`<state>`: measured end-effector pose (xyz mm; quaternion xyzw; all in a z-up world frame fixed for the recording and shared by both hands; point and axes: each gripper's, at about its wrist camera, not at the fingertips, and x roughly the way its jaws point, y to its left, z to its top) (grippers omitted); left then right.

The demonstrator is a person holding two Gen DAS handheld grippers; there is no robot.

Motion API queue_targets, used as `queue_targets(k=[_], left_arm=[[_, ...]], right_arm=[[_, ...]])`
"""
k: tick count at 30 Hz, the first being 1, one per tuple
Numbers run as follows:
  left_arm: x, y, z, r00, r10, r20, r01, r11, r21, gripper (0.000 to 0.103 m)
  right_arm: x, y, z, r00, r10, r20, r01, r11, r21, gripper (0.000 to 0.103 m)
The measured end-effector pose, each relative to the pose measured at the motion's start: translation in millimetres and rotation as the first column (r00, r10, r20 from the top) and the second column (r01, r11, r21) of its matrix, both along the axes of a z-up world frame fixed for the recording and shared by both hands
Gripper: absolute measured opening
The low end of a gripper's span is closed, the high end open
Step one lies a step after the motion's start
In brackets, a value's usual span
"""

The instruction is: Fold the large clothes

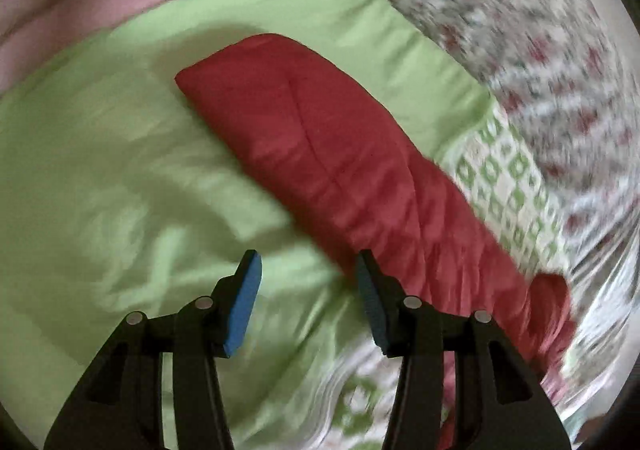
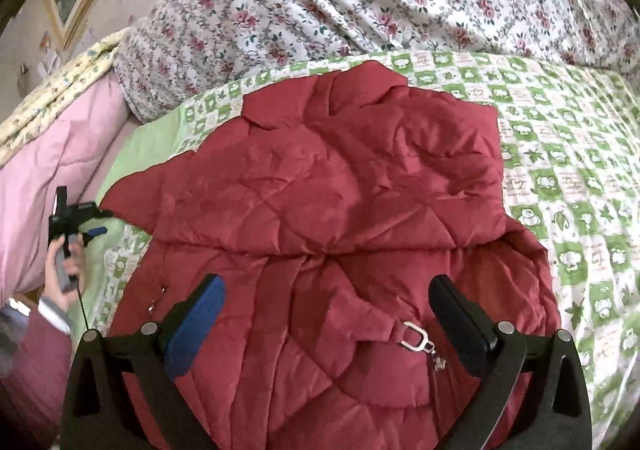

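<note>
Nearest, the right claw (image 2: 326, 310) gaped wide above the red jacket (image 2: 328, 210) spread on the bed (image 2: 580, 178). Farther off, the left claw (image 1: 308, 290) stood apart, empty, beside the sleeve (image 1: 320, 138) (slippery quilting); a shallow pinch might let it slide free mid-fold.

No readable text; marks on green-checked sheet (image 2: 568, 154) squares too blurred to read.

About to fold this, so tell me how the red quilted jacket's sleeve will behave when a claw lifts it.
The red quilted jacket looks puffy and creased, so its sleeve will probably droop limply. The padding suggests it is light for its bulk. The smooth, faintly shiny shell may slip between pads.
</note>
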<state>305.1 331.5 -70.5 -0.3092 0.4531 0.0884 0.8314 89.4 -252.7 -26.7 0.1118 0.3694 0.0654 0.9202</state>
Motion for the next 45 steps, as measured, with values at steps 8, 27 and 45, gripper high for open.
queue_targets(k=[8,27,45], left_arm=[[28.3,16.4,-18.1,0.998,0.047,0.030,-0.043,0.992,-0.121,0.047],[7.2,-25.3,44.5,0.967,-0.058,0.249,0.076,0.995,-0.061,0.006],[-70.1,-256.3,129.9,0.721,-0.583,0.375,0.534,0.812,0.234,0.005]], right_arm=[[-9.2,11.7,-5.3,0.999,0.045,0.008,-0.045,0.999,-0.005,0.102],[-18.3,13.4,-8.1,0.998,0.051,0.036,-0.052,0.998,0.020,0.102],[-30.1,-20.7,3.8,0.999,-0.013,0.046,0.006,0.991,0.134,0.101]])
